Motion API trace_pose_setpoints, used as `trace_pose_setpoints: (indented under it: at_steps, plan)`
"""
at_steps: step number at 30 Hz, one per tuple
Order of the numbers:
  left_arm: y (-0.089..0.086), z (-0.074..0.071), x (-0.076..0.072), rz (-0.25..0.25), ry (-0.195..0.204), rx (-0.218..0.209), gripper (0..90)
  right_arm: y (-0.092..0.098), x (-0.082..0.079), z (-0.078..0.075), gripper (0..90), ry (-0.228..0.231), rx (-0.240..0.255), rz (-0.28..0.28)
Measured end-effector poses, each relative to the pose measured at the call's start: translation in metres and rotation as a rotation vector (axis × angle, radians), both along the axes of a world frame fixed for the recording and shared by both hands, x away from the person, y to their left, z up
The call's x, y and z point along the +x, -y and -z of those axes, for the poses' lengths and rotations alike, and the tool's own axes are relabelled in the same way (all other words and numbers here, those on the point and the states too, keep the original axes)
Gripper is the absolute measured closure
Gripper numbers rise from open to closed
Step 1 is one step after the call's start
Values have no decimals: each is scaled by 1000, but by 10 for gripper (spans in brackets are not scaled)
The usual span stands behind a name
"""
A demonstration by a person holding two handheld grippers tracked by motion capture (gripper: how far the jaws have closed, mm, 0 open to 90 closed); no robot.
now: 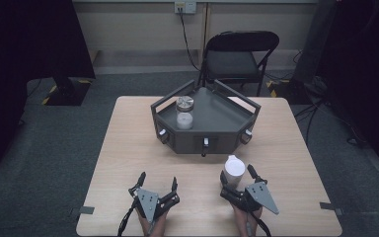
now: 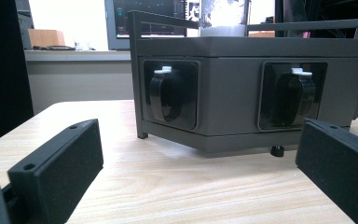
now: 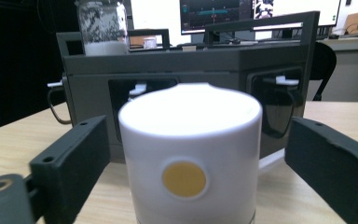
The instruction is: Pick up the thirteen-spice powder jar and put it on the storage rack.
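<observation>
A white cylindrical cup (image 1: 233, 169) with a yellow dot on its side (image 3: 184, 178) stands on the table's near right. My right gripper (image 1: 237, 173) is open around it, one jaw on each side, with gaps showing in the right gripper view (image 3: 198, 135). My left gripper (image 1: 158, 178) rests open at the near left, nothing between its jaws (image 2: 198, 140). Ahead of both sits a dark grey angular box (image 1: 217, 129) with railings, and a lidded glass jar (image 1: 184, 112) of white powder on top.
The box's front faces carry black turn-knobs with white tabs (image 2: 168, 95) (image 2: 292, 93). The wooden table (image 1: 128, 148) is bare around the grippers. A folding chair (image 1: 239, 57) stands behind the far edge, with dark stands at either side.
</observation>
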State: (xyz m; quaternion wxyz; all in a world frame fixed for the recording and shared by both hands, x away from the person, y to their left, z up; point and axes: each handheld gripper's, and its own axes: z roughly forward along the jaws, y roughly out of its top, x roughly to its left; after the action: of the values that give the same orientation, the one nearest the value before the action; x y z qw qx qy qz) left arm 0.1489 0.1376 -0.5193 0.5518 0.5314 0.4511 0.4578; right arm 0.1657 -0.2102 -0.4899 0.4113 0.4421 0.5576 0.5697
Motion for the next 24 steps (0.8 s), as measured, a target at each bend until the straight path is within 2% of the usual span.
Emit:
trace_pose_setpoints:
  at_steps: [11,16,24]
  plan:
    - [0,0,0,2,0,1,0,3,3,-4,191,-51,0,-28]
    - [0,0,0,2,0,0,0,2,3,-4,281,-48,-13,-24]
    - [0,0,0,3,0,0,0,3,3,-5,288,-49,-25,-26]
